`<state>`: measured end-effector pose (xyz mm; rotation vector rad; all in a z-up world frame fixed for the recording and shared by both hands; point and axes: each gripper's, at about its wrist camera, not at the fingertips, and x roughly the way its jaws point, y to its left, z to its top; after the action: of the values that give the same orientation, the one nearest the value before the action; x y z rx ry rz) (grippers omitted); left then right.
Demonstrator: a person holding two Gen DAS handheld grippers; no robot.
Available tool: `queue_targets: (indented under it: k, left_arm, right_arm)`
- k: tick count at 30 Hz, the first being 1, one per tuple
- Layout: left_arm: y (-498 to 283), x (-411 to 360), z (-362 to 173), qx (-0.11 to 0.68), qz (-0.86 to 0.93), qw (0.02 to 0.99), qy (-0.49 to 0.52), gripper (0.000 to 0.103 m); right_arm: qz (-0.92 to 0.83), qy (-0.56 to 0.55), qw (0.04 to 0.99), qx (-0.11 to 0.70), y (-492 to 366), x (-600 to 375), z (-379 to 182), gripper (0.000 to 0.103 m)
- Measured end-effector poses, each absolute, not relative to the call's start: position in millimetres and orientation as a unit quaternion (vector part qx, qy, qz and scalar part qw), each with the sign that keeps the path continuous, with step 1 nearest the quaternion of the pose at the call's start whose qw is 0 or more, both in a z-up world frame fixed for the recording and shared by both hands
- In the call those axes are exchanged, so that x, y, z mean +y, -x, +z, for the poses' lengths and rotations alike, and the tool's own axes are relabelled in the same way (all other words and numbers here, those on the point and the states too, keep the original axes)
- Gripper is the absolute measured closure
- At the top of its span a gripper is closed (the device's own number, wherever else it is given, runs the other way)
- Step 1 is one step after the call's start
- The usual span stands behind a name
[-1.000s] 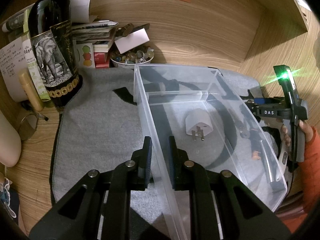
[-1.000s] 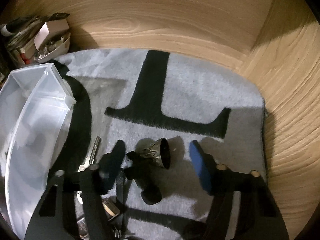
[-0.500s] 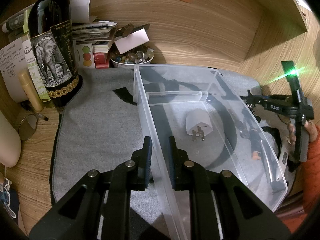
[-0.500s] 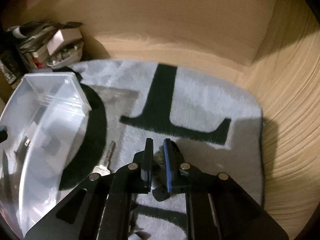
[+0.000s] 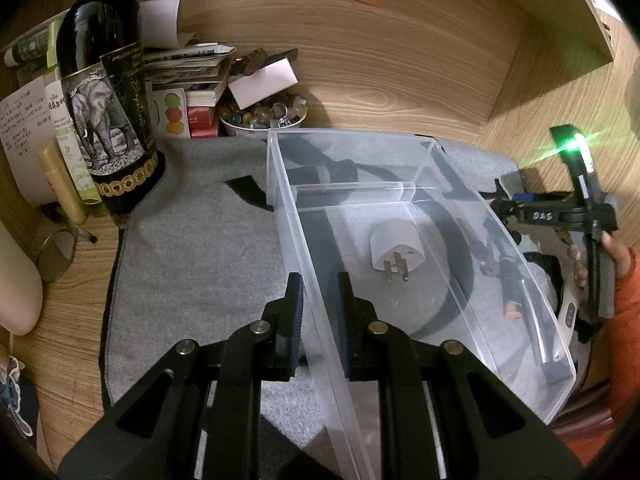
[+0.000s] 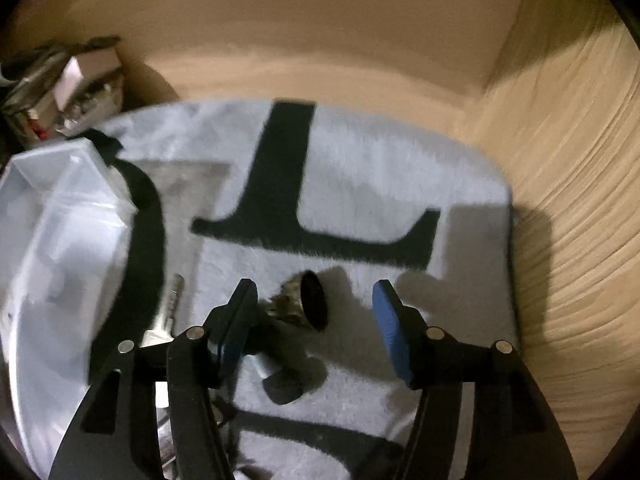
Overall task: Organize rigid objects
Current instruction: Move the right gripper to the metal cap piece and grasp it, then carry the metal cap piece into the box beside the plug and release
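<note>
Clear plastic bin (image 5: 420, 240) is being gripped by its near-left wall between the closed left tongs (image 5: 318, 312), exactly as in the two earlier frames. The bin is sitting on a grey mat (image 5: 192, 260) printed with large black letters, which is spread over the wooden bench (image 5: 76, 320). A white plug adapter (image 5: 396, 250) is lying prongs-up in the bin's larger near compartment, unmoved from a second ago.

The right tongs (image 6: 316, 320) are being held wide apart now; half a second ago they were seen pinched nearly together over the same spot, and a second ago they were spread as they are now. Between and just beyond their blue pads, a small dark metal cup-shaped piece (image 6: 304, 304) is lying on its side on the mat, ungripped. A metal key (image 6: 170, 308) is lying just to its left, near the bin. This view is blurred by motion.

In the left view, the right device is being seen beside the bin with the white letters "DAS" on its body and a green light glowing on top. A dark wine bottle (image 5: 106, 120) with an elephant label is standing at the back left; its gold script is too small to be read. A bowl of coloured stones (image 5: 264, 114) is sitting behind the bin.
</note>
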<state>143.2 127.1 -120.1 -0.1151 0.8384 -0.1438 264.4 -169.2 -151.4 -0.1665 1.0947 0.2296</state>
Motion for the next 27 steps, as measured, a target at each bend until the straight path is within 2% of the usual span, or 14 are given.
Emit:
queue_targets:
  k: [1,3,4,11,23,27]
  left_arm:
    - [-142.9,126.9,-120.0,0.406,-0.07,0.909,0.056,0.088]
    - [-143.0,126.9,-120.0,0.406,-0.07,0.909,0.056,0.088]
    - [-143.1,127.0,-120.0,0.406,-0.069,0.909,0.056,0.088]
    - [-142.5,126.6,-120.1,0.406,-0.07,0.909,0.056,0.088]
    - [-142.1,126.4,-120.1,0.406,-0.069,0.909,0.055,0.088]
    - [-141.9,124.9,-119.9,0.407,-0.067,0.91,0.053,0.088]
  right_arm:
    - [0.11,0.074,0.843,0.521,-266.7,-169.8,-153.7,0.047]
    - [0.117,0.074,0.842,0.521,-268.7,-167.9,-156.0,0.059]
    - [0.123,0.075,0.84,0.524,-268.5,-166.6,-156.3,0.07]
    - [0.126,0.096,0.85,0.503,-257.4,-158.6,-148.5,0.07]
    - [0.207,0.101,0.891,0.391,-209.7,-110.3,-63.8,0.07]
    - [0.254,0.11,0.889,0.365,-196.5,-85.3,-50.8,0.07]
